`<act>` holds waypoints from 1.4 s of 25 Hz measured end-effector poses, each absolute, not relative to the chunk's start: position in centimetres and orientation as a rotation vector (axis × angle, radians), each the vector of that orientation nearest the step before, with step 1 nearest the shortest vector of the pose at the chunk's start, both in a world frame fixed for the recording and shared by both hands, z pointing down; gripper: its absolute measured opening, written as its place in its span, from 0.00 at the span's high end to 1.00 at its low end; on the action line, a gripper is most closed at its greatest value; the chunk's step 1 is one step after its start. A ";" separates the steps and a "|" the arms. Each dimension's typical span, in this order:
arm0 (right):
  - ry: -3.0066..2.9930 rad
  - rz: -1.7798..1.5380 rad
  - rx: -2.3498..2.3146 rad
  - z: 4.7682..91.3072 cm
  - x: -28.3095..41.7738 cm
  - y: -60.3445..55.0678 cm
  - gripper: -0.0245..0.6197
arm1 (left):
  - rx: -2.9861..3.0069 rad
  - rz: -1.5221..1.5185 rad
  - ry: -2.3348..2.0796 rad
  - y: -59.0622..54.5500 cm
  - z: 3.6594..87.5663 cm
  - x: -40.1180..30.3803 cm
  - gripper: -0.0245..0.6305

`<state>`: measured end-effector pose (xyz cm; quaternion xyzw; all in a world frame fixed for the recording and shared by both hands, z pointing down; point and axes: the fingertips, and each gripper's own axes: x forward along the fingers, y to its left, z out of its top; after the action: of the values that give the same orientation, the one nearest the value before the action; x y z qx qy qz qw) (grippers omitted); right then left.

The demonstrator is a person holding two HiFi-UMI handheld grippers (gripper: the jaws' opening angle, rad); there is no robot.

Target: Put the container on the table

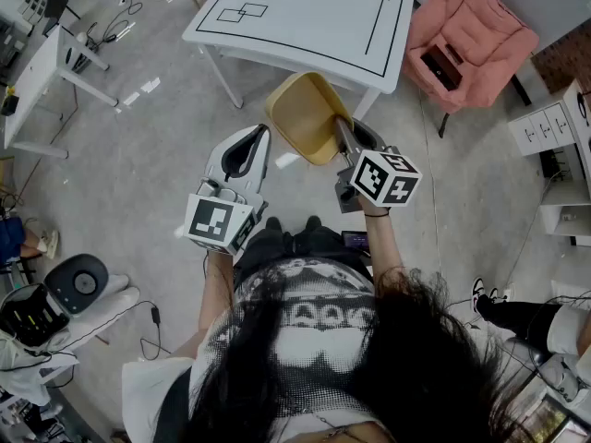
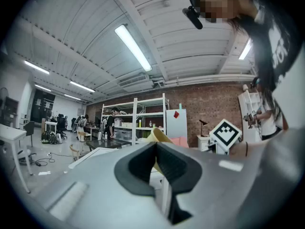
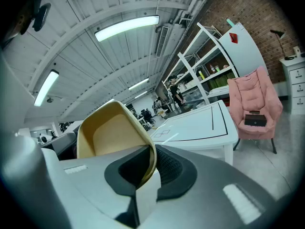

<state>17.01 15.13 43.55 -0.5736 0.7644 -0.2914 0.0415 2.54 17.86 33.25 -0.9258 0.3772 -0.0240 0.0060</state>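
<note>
Right gripper (image 3: 148,168) pinches the container (image 3: 112,132) by its wall, jaws narrow on it (probably for carrying). It hangs tilted over the floor, just short of the bench's (image 1: 305,17) near edge. Left gripper (image 1: 242,155) waits alongside, closed and empty.

- White table (image 1: 305,17): stands on white legs on the grey floor (image 1: 138,173); bears a black border line and two overlapping black squares (image 1: 242,12) drawn on its top.
- Pink chair (image 1: 466,26): sits on the floor just right of the table; carries a dark flat object (image 1: 441,65) on its seat.
- White desk (image 1: 37,72): stands on the floor at far left, well apart from the table.
- Cables (image 1: 115,26): trail over the floor between desk and table.
- White drawer unit (image 1: 547,125): stands on the floor at the right edge.
</note>
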 end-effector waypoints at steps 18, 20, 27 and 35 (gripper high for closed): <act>2.277 -0.921 -1.763 44.7 22.7 13.1 0.90 | -2.931 -0.085 1.198 15.1 33.8 7.0 0.96; 2.286 -0.924 -1.760 45.0 23.5 13.2 0.90 | -2.929 -0.084 1.213 15.2 33.9 7.6 0.96; 2.314 -0.946 -1.715 46.1 24.0 12.3 0.90 | -2.914 -0.118 1.259 15.1 35.2 8.3 0.96; 2.345 -0.978 -1.671 46.9 23.0 10.0 0.91 | -2.903 -0.164 1.314 12.8 36.2 7.6 0.96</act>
<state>23.03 10.03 46.87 -0.5487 0.7702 -0.3212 0.0502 7.65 12.76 36.20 -0.9095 0.4118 -0.0515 -0.0245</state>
